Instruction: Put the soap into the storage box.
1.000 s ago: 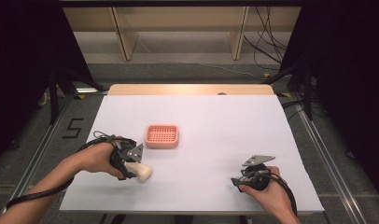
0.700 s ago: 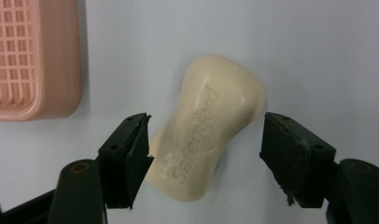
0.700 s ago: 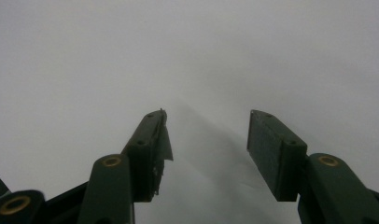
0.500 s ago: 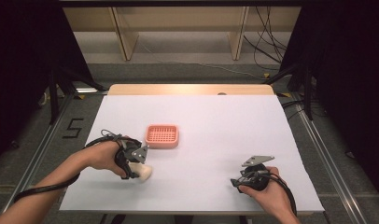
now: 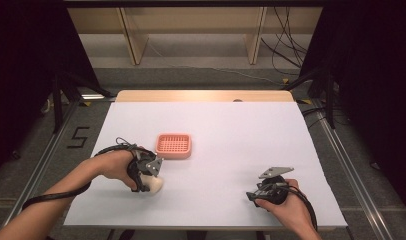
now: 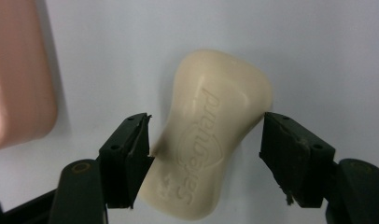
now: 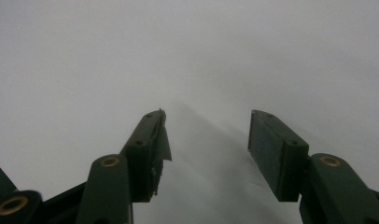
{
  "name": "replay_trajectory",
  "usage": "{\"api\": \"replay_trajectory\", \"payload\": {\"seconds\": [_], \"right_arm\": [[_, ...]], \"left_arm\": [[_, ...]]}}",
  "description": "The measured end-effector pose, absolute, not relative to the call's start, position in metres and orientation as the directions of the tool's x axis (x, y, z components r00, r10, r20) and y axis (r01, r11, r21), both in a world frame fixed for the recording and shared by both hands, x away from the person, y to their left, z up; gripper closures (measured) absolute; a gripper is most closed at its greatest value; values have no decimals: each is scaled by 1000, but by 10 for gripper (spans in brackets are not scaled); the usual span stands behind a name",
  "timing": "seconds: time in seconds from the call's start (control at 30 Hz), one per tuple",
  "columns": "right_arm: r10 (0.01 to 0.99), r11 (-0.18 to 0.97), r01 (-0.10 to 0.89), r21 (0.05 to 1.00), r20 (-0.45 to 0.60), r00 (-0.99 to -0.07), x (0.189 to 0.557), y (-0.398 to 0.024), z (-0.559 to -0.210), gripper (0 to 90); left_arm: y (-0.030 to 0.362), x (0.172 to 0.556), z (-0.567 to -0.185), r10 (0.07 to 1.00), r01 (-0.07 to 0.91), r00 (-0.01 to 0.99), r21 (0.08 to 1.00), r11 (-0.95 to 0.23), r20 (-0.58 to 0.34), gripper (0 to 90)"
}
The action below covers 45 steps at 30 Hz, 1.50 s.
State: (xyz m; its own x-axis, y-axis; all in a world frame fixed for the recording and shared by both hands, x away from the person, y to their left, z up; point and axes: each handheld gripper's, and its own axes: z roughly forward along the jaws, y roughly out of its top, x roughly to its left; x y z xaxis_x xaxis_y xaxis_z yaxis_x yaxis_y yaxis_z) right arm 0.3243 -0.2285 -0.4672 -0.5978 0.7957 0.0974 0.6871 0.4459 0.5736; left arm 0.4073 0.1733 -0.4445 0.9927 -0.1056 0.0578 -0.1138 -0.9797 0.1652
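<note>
The left claw (image 6: 204, 154) stands spread around a cream bar of soap (image 6: 211, 135) lying flat on the white counter (image 5: 231, 135), just beside the pink soap dish (image 5: 174, 145); one jaw sits at the bar's edge, the other barely clear of it. The waisted, smooth bar could squirt out or twist if the jaws close off-centre. In the left gripper view its long axis runs between the jaws, tilted slightly rightward away from the camera. The right claw (image 7: 206, 140) rests spread and empty, well apart.

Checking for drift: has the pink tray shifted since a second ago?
No. The pink tray sits at the same spot relative to the table's wooden far edge.
</note>
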Motion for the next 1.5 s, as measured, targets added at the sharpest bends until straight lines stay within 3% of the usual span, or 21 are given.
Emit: {"api": "replay_trajectory", "payload": {"seconds": [0.2,0.33,0.6,1.0,1.3,1.5], "right_arm": [[793,450,685,573,96,-601,324,-229,-468,468],[788,454,667,591,82,-610,325,-229,-470,466],[797,437,684,584,101,-596,324,-228,-470,464],[792,449,690,568,105,-602,325,-228,-470,460],[797,440,694,569,108,-594,324,-229,-469,460],[796,441,693,570,107,-595,324,-229,-469,460]], "left_arm": [[171,407,-450,-84,-88,996,170,-981,31,324],[168,410,-451,-127,-131,991,114,-985,38,341],[167,411,-456,-110,-111,994,77,-991,28,469],[167,408,-455,41,41,999,52,-998,-3,493],[173,406,-455,142,143,990,82,-986,-18,495],[175,404,-455,162,163,987,82,-983,-24,496]]}}
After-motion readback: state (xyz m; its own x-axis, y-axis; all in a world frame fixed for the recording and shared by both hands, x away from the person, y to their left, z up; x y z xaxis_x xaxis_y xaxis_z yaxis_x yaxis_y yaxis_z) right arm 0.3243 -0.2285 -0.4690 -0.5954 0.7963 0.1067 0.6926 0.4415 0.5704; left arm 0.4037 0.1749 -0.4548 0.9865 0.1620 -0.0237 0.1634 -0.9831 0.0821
